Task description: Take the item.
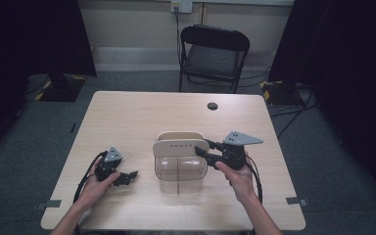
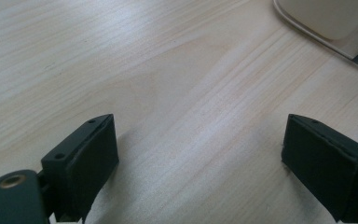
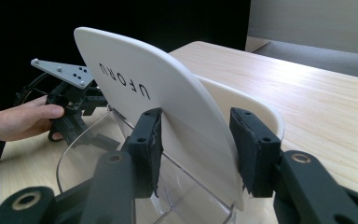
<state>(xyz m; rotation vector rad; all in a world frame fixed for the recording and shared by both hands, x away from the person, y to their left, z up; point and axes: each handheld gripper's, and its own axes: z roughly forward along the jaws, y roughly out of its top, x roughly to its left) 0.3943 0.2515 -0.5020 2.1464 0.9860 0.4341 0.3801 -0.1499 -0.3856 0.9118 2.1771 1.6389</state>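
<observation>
Right gripper (image 3: 196,149) is clamping the white lid (image 3: 168,107) standing on the clear container (image 1: 180,169) at mid-table, while left gripper (image 2: 200,163) is resting spread apart over bare table (image 2: 168,70).

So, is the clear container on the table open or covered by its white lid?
Open. The white lid stands tilted up on edge between the right tongs, and the clear container below shows its uncovered inside.

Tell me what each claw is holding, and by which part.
The right claw straddles the right edge of the container's white lid; actual pad contact cannot be told. The left claw is open over the table, holding nothing.
</observation>
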